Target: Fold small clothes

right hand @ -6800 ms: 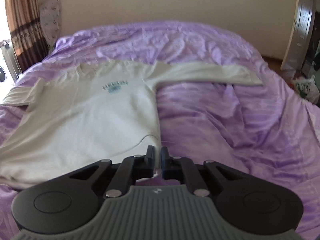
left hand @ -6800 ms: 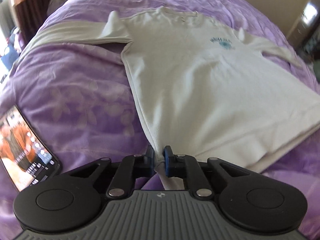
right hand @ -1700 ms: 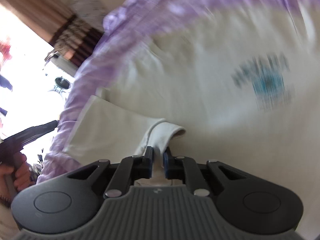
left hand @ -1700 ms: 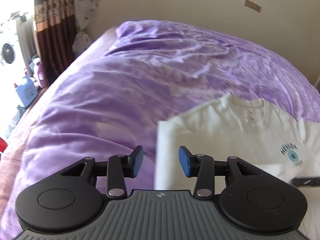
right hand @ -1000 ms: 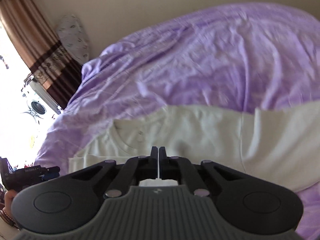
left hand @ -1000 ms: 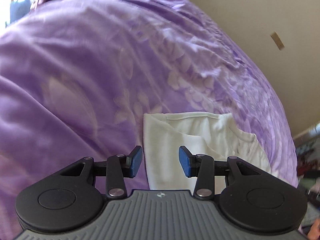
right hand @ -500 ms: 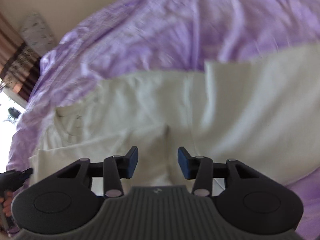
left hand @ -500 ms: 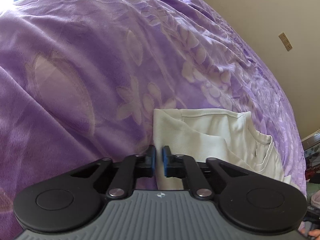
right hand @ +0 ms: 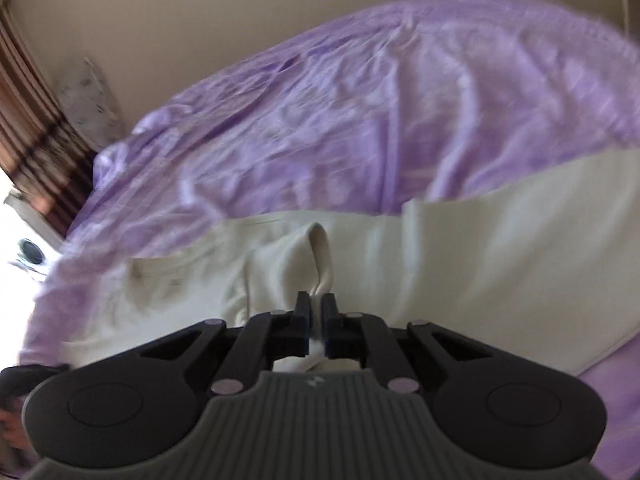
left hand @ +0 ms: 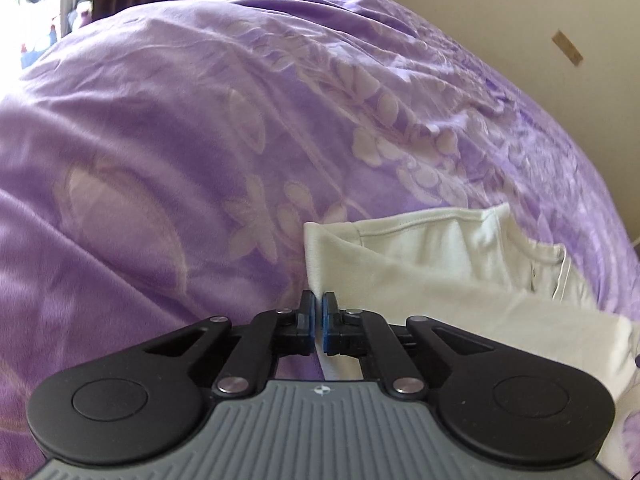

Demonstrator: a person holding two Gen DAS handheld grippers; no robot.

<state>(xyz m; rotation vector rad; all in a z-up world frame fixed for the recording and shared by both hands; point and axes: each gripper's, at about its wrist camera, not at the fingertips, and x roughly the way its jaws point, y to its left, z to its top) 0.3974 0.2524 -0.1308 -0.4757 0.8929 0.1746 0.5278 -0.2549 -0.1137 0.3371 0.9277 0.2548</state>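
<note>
A cream long-sleeved shirt [left hand: 440, 256] lies partly folded on the purple bed cover [left hand: 200, 140]. In the left wrist view its folded left edge runs down into my left gripper [left hand: 318, 308], which is shut on that edge. The collar shows at the right. In the right wrist view the same shirt [right hand: 480, 264] spreads across the bed. My right gripper [right hand: 316, 308] is shut on a raised pinch of the cream cloth near the middle, which stands up in a loop.
The purple cover [right hand: 360, 120] fills the bed to a beige wall. A brown striped curtain [right hand: 28, 128] and a bright window are at the left. The other gripper's dark tip [right hand: 24, 376] shows at the lower left of the right wrist view.
My right gripper was open over the shirt half a second ago and has shut on a fold of it, lifting the cloth. My left gripper stays shut on the shirt's edge.
</note>
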